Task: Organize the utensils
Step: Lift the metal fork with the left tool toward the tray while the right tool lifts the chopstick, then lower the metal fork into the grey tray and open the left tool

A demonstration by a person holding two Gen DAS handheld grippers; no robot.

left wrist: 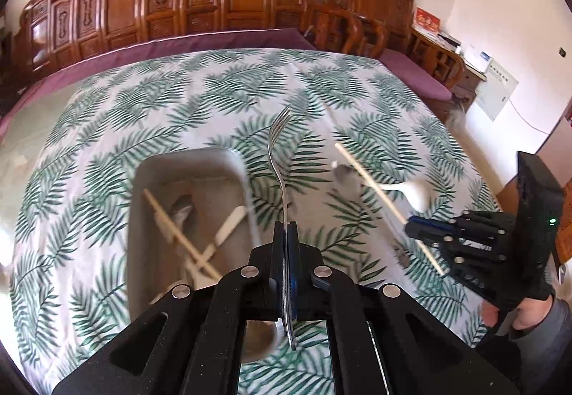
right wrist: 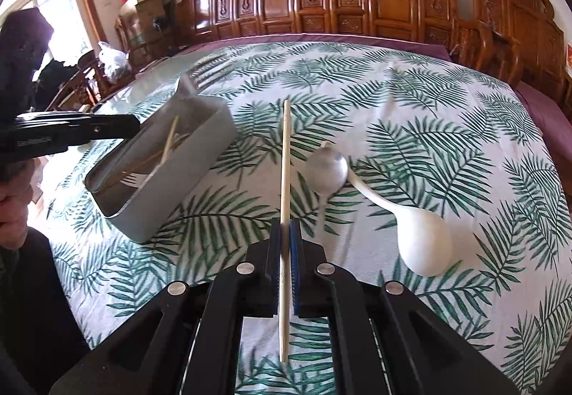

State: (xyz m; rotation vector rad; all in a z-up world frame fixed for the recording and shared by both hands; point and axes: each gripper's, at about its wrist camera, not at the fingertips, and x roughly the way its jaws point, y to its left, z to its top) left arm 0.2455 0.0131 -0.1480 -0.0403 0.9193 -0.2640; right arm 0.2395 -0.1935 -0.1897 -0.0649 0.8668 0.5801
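The left gripper (left wrist: 286, 234) has its pads pressed together on a metal fork (left wrist: 280, 159), pinching it by the handle, tines pointing up and away, and it hangs just beside the right wall of the grey box (left wrist: 186, 159). Over on the other side, the right gripper (right wrist: 286, 234) is clamped on a single chopstick (right wrist: 285, 159), gripped partway along so both ends stick out, lifted clear of the tablecloth (right wrist: 429, 108).

So two pieces are in the air at once. Inside the box there is already a small pile: at least one chopstick, a pale utensil and something metallic, crossed over each other, exact count hard to call.

What's left on the cloth? A metal spoon (right wrist: 327, 169) and a white ladle-shaped spoon (right wrist: 422, 241) lying touching each other, toward the right half of the table, well apart from the box.

By my reckoning the job is past halfway: some items boxed, two in hand and needing to be dropped in, two spoons not yet picked up.
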